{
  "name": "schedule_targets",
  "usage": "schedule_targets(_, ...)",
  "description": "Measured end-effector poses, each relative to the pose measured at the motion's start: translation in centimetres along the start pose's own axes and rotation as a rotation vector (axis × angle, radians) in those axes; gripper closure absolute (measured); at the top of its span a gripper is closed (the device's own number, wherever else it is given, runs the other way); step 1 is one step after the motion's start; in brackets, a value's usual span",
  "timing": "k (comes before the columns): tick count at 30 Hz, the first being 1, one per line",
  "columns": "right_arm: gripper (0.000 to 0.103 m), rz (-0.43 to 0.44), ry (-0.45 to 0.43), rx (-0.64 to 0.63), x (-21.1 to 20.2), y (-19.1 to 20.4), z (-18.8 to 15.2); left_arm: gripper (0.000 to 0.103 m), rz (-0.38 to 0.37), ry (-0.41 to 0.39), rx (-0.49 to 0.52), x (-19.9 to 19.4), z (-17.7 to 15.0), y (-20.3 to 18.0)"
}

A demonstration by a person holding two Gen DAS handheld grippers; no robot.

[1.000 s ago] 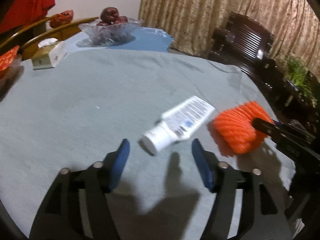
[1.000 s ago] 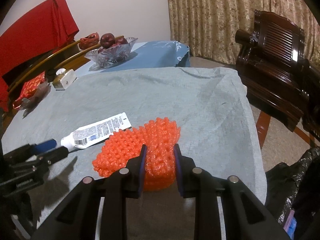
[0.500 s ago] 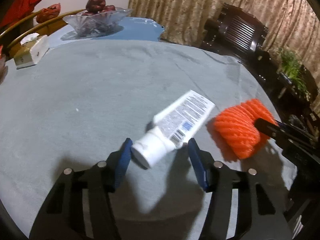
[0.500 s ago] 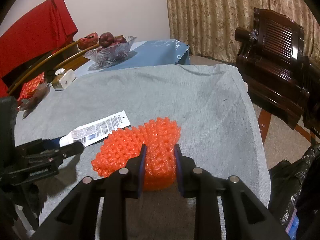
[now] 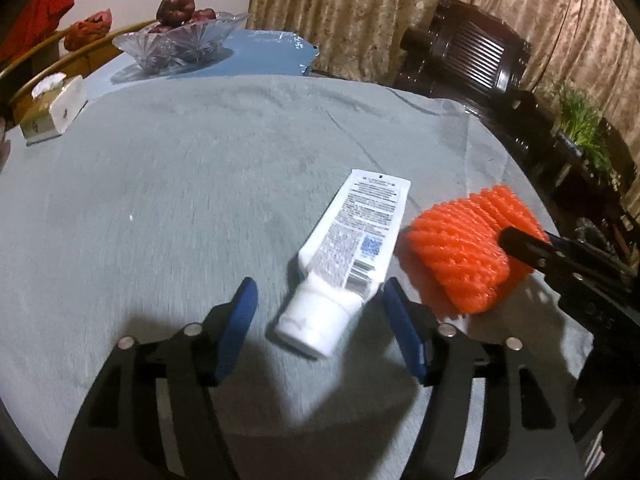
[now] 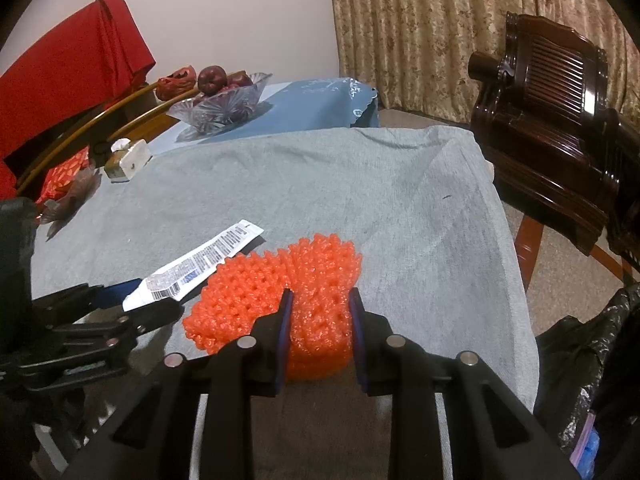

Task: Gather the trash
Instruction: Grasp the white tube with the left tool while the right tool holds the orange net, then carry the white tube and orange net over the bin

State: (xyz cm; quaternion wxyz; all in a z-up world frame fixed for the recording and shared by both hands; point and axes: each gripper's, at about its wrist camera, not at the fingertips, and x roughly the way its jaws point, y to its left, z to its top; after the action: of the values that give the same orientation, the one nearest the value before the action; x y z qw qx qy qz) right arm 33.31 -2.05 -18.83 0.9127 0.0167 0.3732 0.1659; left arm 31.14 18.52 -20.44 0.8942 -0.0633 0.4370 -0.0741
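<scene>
A white squeeze tube [image 5: 352, 248] lies on the grey tablecloth [image 5: 180, 184], cap toward me. My left gripper [image 5: 320, 312] is open, its blue fingers on either side of the tube's cap end, not touching it. An orange foam fruit net [image 5: 468, 252] lies right of the tube. My right gripper [image 6: 320, 320] is shut on the orange net [image 6: 288, 292] at the near table edge. The tube also shows in the right wrist view [image 6: 200, 264], with the left gripper [image 6: 120, 300] at its cap.
A glass fruit bowl [image 5: 180, 44] and a tissue box [image 5: 52, 112] stand at the far left of the table. A dark wooden chair [image 6: 552, 148] stands to the right. A black trash bag [image 6: 580, 364] hangs at the lower right, off the table.
My left gripper has advanced so its open fingers now flank the tube's cap. The right gripper stays shut on the orange net, almost unmoved.
</scene>
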Motion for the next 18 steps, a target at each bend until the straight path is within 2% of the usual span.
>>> schedule_targets(1,0.076,-0.001,-0.001,-0.002,0.0,0.0,0.0,0.053,-0.011,0.0,0.002,-0.1,0.0,0.0)
schedule_targets(5,0.076,0.0,-0.001,0.0,0.0,0.0,0.0,0.07,-0.019,-0.007,0.0,-0.5,-0.3,-0.2)
schedule_targets(18,0.076,0.053,-0.042,-0.008,-2.9,1.0,0.8,0.071,0.024,-0.086,-0.058,-4.4,-1.7,-1.2)
